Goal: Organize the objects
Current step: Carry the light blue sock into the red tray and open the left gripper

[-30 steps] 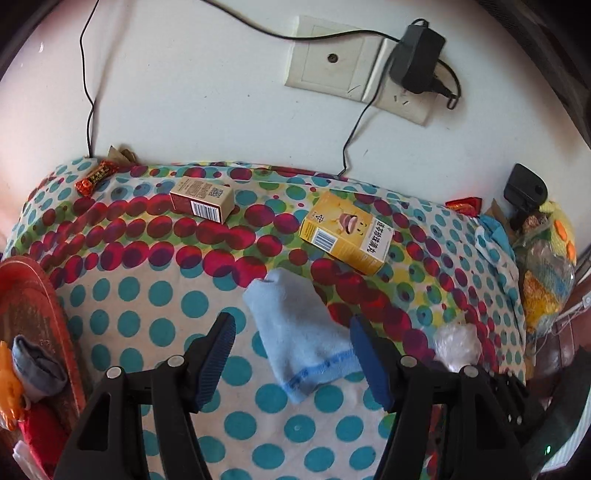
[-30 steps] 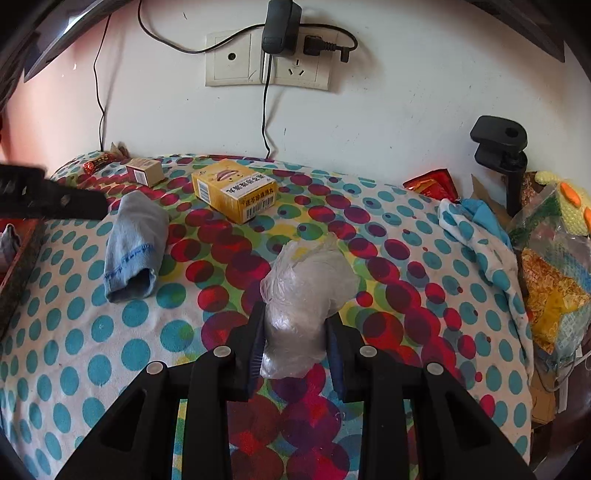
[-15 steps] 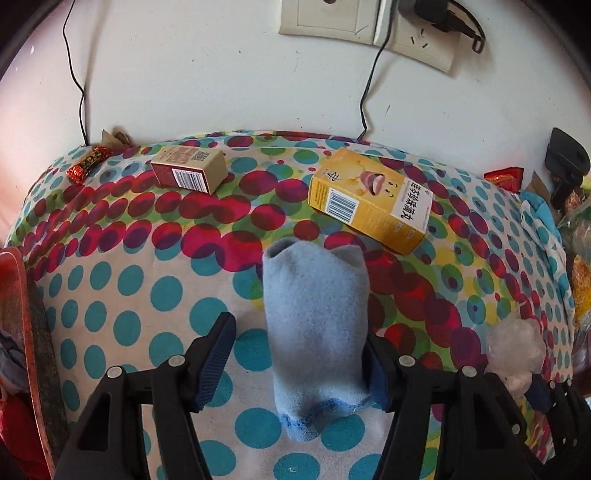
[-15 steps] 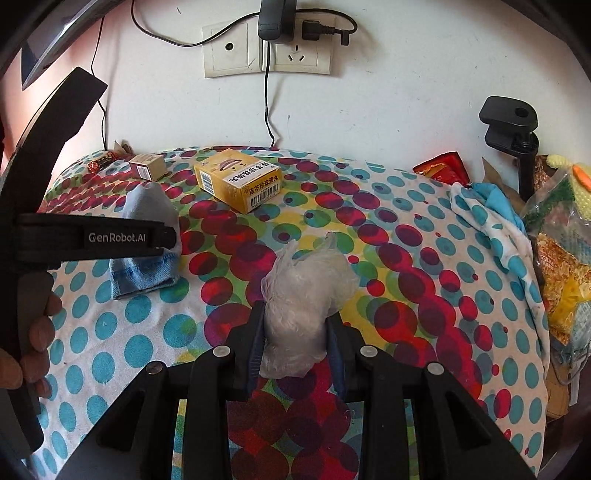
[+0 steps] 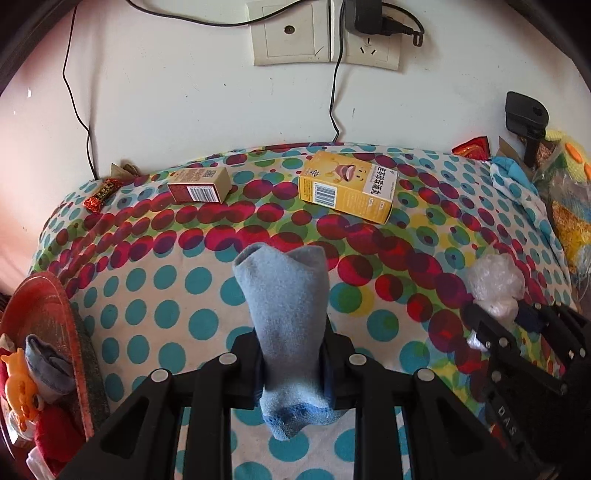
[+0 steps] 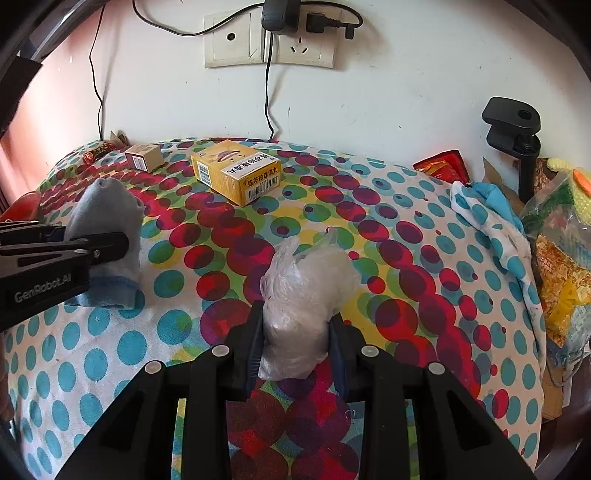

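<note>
Left gripper (image 5: 291, 369) now clamped on the light blue sock (image 5: 286, 314), pads pressing both sides of its lower half, cuff hanging out below the fingers; a second ago stood wide with the sock lying slantwise between the pads, untouched, and half a second ago narrower with the sock squared up between them. Sock now bunched and stood up from the dotted cloth (image 5: 155, 295), toe end pointing toward the wall. View shifted too: wall sockets (image 5: 325, 33) now at the top centre instead of off to the right. Right gripper (image 6: 295, 343) pinched narrow on the crumpled clear plastic bag (image 6: 306, 295), same grip and same spot as a second ago and half a second ago. From the right wrist view, left gripper reaching in from the left edge with the sock in its fingers, where a second ago only a dark blurred bar crossed that edge. Yellow box (image 5: 347, 184) and small brown box (image 5: 199, 184) lying near the wall as before, well apart from the sock, candy wrapper (image 5: 101, 192) at the far left corner. Red tray (image 5: 55, 314) at the left edge, holding a grey sock (image 5: 48, 369) and an orange toy (image 5: 18, 384).
</note>
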### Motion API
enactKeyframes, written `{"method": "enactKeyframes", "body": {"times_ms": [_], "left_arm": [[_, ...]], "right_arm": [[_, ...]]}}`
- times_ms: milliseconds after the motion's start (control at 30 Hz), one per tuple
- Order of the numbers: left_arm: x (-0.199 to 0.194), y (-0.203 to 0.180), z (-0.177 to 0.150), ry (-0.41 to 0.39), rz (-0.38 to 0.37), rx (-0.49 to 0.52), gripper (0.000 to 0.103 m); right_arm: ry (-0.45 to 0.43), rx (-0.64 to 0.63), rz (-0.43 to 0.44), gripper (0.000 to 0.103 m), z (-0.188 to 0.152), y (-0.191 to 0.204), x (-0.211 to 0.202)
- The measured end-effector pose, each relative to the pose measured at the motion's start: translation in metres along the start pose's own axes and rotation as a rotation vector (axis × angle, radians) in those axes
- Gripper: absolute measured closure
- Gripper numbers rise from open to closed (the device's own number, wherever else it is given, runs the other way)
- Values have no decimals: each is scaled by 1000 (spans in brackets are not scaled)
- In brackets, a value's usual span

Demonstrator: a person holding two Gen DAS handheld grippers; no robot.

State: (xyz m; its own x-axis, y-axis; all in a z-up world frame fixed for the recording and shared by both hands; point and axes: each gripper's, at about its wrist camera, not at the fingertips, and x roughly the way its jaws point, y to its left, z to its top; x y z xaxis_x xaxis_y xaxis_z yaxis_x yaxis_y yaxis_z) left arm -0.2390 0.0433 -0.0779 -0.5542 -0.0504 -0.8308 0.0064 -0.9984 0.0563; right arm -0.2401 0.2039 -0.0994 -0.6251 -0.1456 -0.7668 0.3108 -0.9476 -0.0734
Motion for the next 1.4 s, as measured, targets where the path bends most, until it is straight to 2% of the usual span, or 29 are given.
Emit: {"method": "enactKeyframes", "body": {"times_ms": [267, 467, 767, 900, 1000, 1067, 1200, 1400], "left_arm": [[-35, 17, -24, -26, 22, 60, 79], [-58, 26, -43, -37, 45, 67, 79], [-91, 35, -63, -67, 22, 97, 79], [-104, 45, -71, -98, 51, 119, 79], [-107, 59, -74, -112, 82, 126, 79], [-108, 74, -75, -107, 109, 103, 79], [-116, 109, -76, -102, 113, 40, 79], [-126, 158, -77, -108, 198, 0, 79]], "right_arm": [[13, -15, -18, 73, 1, 2, 2], [19, -22, -33, 73, 1, 4, 4], [19, -37, -50, 73, 2, 7, 4], [18, -48, -62, 73, 2, 9, 4], [18, -47, -61, 73, 2, 9, 4], [18, -49, -63, 73, 2, 9, 4], [17, -59, -75, 72, 1, 11, 3], [17, -58, -74, 72, 1, 12, 3]]}}
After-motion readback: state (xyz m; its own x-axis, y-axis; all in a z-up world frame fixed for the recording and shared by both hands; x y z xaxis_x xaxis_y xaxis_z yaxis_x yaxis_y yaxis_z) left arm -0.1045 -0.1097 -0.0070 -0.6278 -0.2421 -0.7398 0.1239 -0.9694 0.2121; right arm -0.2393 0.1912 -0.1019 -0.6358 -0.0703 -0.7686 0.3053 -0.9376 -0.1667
